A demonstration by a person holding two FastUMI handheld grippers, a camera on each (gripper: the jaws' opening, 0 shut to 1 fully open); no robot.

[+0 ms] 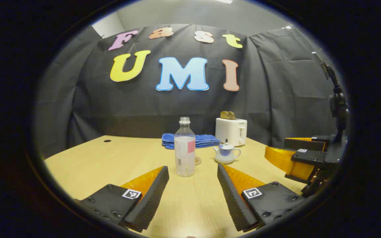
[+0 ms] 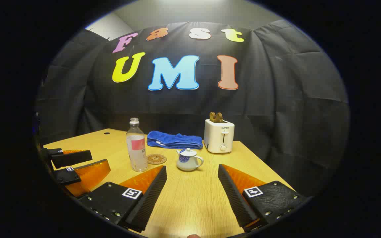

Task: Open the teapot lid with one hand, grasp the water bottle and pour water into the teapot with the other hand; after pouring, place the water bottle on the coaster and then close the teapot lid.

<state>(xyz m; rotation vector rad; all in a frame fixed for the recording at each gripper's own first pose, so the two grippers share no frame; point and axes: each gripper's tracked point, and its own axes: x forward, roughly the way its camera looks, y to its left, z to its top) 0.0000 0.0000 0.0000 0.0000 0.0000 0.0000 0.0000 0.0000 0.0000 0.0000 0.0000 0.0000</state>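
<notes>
Straight ahead of the left gripper (image 1: pixel 193 185), whose fingers stand wide apart and hold nothing, the clear plastic water bottle with a pink label (image 1: pixel 185 148) stands upright and uncapped. The small white teapot with blue pattern (image 2: pixel 188 159), lid on, lies ahead of the right gripper (image 2: pixel 192 185), likewise spread and bare; so I judge right for lid, left for bottle. Between bottle and teapot lies a round brown coaster (image 2: pixel 156 159) on the pale wooden desk (image 2: pixel 190 198). Behind are a blue folded towel (image 2: pixel 174 140) and white toaster (image 2: pixel 219 136).
</notes>
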